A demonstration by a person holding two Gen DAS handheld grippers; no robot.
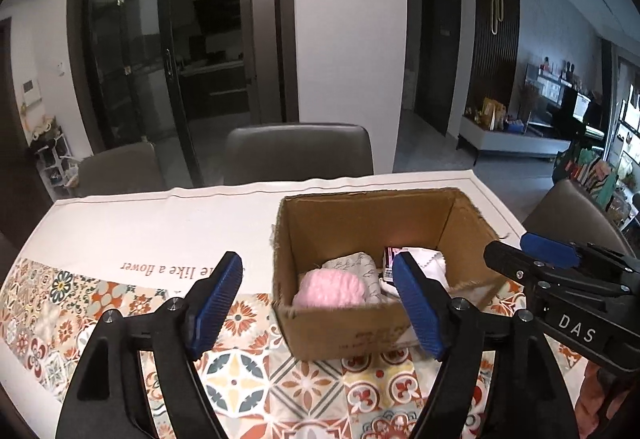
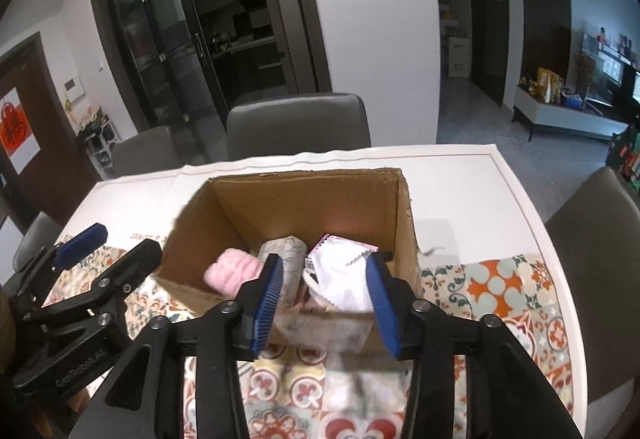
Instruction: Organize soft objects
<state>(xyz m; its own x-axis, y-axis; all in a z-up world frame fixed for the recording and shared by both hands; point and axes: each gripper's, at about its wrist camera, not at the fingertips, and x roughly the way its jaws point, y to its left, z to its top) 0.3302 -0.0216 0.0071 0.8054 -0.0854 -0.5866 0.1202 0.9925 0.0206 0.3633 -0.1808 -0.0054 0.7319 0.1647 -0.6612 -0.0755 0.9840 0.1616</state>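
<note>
An open cardboard box (image 1: 360,215) stands on the patterned tablecloth; it also shows in the right wrist view (image 2: 304,199). Inside lie a fluffy pink soft item (image 1: 330,289) (image 2: 232,273), a rolled grey patterned cloth (image 1: 356,265) (image 2: 286,253), a white cloth (image 1: 426,259) (image 2: 344,275) and a pink-edged packet (image 2: 340,241). My left gripper (image 1: 318,303) is open and empty, in front of the box. My right gripper (image 2: 324,303) is open and empty, just above the box's near wall. Each gripper shows in the other's view, the right (image 1: 520,251) and the left (image 2: 108,243).
The white table (image 2: 472,191) carries a tiled-pattern cloth (image 1: 240,367). Grey chairs stand at the far side (image 1: 298,151) and at the right (image 2: 596,239). Dark glass doors and a white pillar lie beyond.
</note>
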